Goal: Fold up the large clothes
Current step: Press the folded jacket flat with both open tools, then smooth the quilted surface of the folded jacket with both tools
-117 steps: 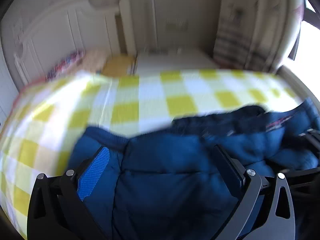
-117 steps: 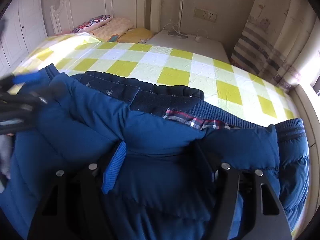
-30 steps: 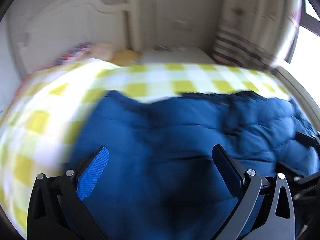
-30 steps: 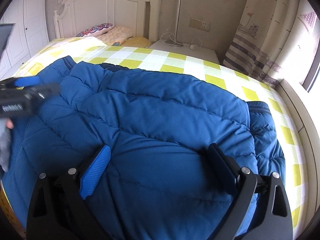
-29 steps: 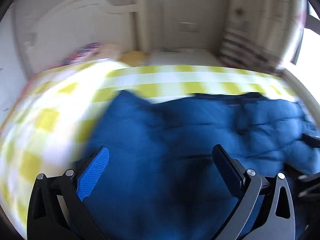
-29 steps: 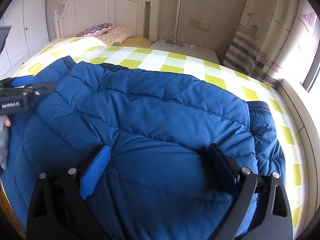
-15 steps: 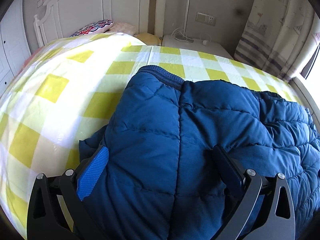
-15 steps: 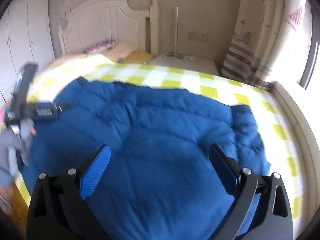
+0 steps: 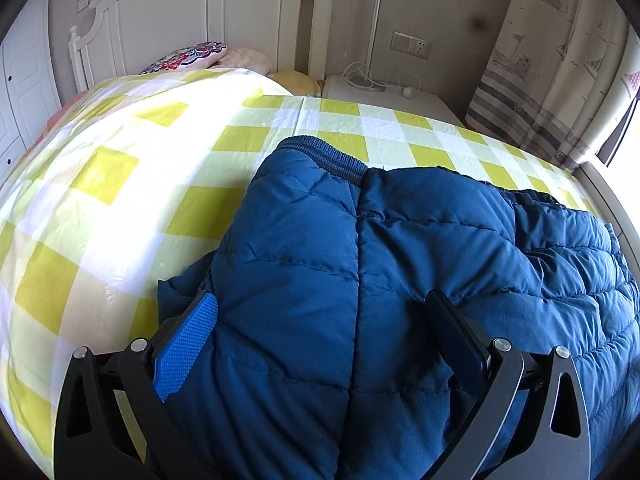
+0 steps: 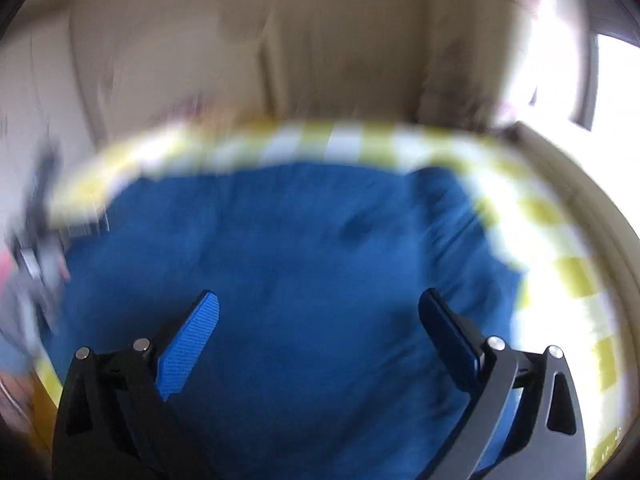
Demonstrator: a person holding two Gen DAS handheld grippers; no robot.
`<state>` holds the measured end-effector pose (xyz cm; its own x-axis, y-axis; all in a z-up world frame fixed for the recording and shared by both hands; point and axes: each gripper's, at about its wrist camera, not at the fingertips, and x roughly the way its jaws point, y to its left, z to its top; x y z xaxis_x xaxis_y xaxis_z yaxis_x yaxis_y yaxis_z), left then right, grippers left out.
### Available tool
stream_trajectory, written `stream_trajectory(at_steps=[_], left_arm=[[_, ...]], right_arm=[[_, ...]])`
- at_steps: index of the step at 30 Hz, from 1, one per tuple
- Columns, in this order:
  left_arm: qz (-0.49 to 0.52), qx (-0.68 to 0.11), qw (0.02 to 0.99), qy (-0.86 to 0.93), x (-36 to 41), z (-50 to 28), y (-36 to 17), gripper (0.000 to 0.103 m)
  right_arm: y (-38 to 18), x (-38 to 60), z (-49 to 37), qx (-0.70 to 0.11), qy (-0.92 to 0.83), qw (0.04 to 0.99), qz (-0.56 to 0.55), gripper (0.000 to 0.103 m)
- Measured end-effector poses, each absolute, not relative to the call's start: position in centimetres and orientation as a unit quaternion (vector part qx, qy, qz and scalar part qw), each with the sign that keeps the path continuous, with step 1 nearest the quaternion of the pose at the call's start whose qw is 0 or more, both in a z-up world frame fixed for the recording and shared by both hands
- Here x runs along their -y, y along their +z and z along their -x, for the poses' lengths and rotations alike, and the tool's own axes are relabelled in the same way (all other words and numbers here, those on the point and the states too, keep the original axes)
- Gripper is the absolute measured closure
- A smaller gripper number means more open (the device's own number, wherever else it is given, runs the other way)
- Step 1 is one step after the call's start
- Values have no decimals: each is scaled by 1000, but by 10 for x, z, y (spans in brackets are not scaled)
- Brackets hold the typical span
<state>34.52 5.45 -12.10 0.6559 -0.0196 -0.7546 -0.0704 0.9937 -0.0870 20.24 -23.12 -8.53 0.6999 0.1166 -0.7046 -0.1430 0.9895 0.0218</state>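
A blue quilted puffer jacket [image 9: 400, 280] lies spread on a bed covered by a yellow-and-white checked sheet [image 9: 120, 184], its ribbed hem or cuff edge pointing toward the white headboard [image 9: 200, 20]. The left gripper [image 9: 320, 320] sits low over the jacket's near part, aimed along the bed toward the headboard; its two fingers are spread wide, a swell of padded fabric bulges up between them, and they press against or into the fabric on either side without pinching it. The right gripper [image 10: 318, 316] is seen through a heavily motion-blurred view: it hangs above the jacket [image 10: 280, 248], looking down on it from higher up, fingers likewise spread wide with nothing between them. At the left edge of that blurred view a dark shape appears, too smeared to identify. Beyond the bed stand a white nightstand [image 9: 384, 96] and a patterned curtain [image 9: 552, 72].
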Motion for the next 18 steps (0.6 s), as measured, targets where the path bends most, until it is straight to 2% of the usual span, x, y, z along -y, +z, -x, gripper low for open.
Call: stream_trajectory(at_steps=[1,5,9,12,14,15,18], left_arm=[[57,-413,909,13,-55,-344,-120,4],[68,-405,912,9,-57,-338,-112,4],[75,-339,937,-32,-35,-299,-85,4],[-1,-345,936,-73,13,-280,-92,4],[-92,-369,924,-49,45,-280,-124,4],[-104,-349,930,-41,49,-276,-127,4],[-96,-359,927,-43,45,-279,-128,4]], right_arm=[[-87,227,-200,-362,65,929,32,2],[-87,230,-201,-369,71,926,19,2],[-88,229,-201,-368,66,927,26,2],[-91,231,-202,-369,68,927,25,2],[-91,232,-202,-367,69,927,23,2],[-90,232,-202,-368,71,927,19,2],[-77,224,-194,-380,40,924,20,2]])
